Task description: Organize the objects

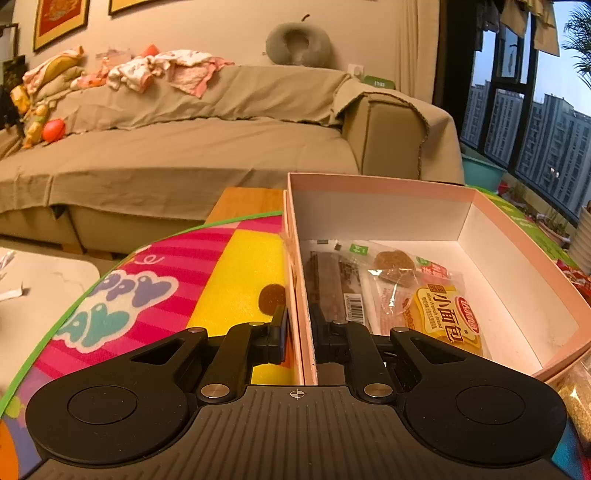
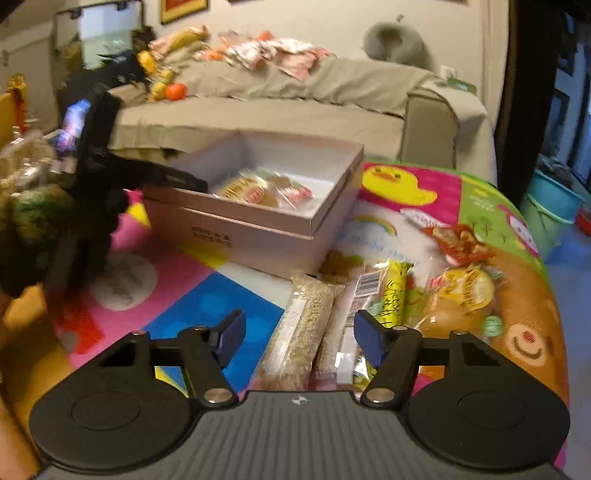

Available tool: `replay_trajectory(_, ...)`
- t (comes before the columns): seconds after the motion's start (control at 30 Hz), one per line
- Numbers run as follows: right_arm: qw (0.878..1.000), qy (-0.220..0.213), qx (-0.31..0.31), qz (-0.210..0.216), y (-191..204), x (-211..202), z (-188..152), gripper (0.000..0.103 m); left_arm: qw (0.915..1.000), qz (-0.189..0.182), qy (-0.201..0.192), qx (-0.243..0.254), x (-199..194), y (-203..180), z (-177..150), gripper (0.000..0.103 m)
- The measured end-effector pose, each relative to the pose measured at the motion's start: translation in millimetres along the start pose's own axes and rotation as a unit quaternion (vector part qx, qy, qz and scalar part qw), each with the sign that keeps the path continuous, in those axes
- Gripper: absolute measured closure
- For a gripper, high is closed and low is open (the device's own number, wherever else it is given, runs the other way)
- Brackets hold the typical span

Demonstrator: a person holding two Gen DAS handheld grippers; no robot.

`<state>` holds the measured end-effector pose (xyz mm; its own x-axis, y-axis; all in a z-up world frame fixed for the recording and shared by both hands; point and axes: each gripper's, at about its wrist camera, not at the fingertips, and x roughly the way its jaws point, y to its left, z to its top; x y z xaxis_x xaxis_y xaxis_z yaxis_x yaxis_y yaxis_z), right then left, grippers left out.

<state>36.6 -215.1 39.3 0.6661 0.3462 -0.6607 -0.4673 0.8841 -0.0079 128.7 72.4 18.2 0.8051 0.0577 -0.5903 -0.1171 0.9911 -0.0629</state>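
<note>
We see a beige wall (image 1: 229, 33) with framed pictures (image 1: 59, 20) at upper left, a sofa (image 1: 207, 147) draped in tan cloth, and at right dark-framed windows (image 1: 524, 122) showing apartment towers under a dusky sky.

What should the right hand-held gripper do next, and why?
Probably ease down and close on the grain bar packet lying between its open fingers, since the left hand-held gripper already clamps the pink box wall.

Pink box (image 1: 517, 236), yellow bread packet (image 1: 448, 319), multicoloured cartoon mat (image 2: 207, 306)
</note>
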Motion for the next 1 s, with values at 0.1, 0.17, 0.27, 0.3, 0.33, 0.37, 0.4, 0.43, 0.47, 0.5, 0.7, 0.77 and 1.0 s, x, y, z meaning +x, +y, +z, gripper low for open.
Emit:
replay_trajectory(0.1,1.0,0.007,-0.017,-0.025,9.1,15.6,0.4,0.046,1.0,0.0,0.0,0.0,-0.4,0.4,-0.5,0.089)
replay_trajectory(0.17,0.999,0.013,-0.032,-0.026,11.3,14.2,2.0,0.055,1.0,0.001,0.0,-0.002,-0.8,0.6,-1.1,0.089)
replay_trajectory(0.27,0.998,0.044,-0.031,0.011,11.0,9.0,1.1,0.072,1.0,0.001,-0.001,-0.002,-1.5,1.4,-1.1,0.089)
replay_trajectory(0.3,0.998,0.053,-0.029,0.016,13.4,5.3,-1.3,0.072,1.0,0.001,-0.001,-0.002,-1.5,1.3,-1.1,0.089)
replay_trajectory(0.33,0.997,0.066,-0.031,0.021,15.3,5.6,-5.2,0.072,1.0,0.0,-0.001,-0.003,-1.9,1.4,-1.5,0.089)
replay_trajectory(0.37,0.996,0.077,-0.03,0.027,16.6,5.8,-8.0,0.072,1.0,0.0,-0.001,-0.003,-1.9,1.5,-1.5,0.089)
replay_trajectory(0.4,0.996,0.078,-0.028,0.029,17.6,4.7,-10.3,0.072,1.0,0.001,0.0,-0.004,-1.9,1.5,-1.2,0.089)
replay_trajectory(0.43,0.996,0.08,-0.027,0.028,21.8,1.9,-11.7,0.072,1.0,0.001,0.0,-0.004,-2.0,1.4,-0.6,0.089)
replay_trajectory(0.47,0.996,0.083,-0.021,0.027,21.9,1.7,-10.7,0.071,1.0,0.001,0.0,-0.004,-2.2,1.2,-0.7,0.089)
replay_trajectory(0.5,0.996,0.085,-0.012,0.027,21.3,2.7,-8.9,0.071,1.0,0.001,0.0,-0.004,-2.0,1.4,-0.7,0.089)
replay_trajectory(0.7,0.995,0.092,-0.015,0.022,29.4,11.9,5.4,0.074,1.0,0.0,0.001,-0.001,-2.3,1.0,-0.1,0.089)
replay_trajectory(0.77,0.994,0.095,-0.024,0.05,33.9,4.1,13.0,0.075,1.0,0.001,0.001,-0.002,-2.4,1.2,-0.2,0.089)
replay_trajectory(1.0,0.994,-0.041,0.026,0.093,18.6,-62.4,83.6,0.092,1.0,0.001,0.001,-0.001,-2.5,0.9,-0.6,0.089)
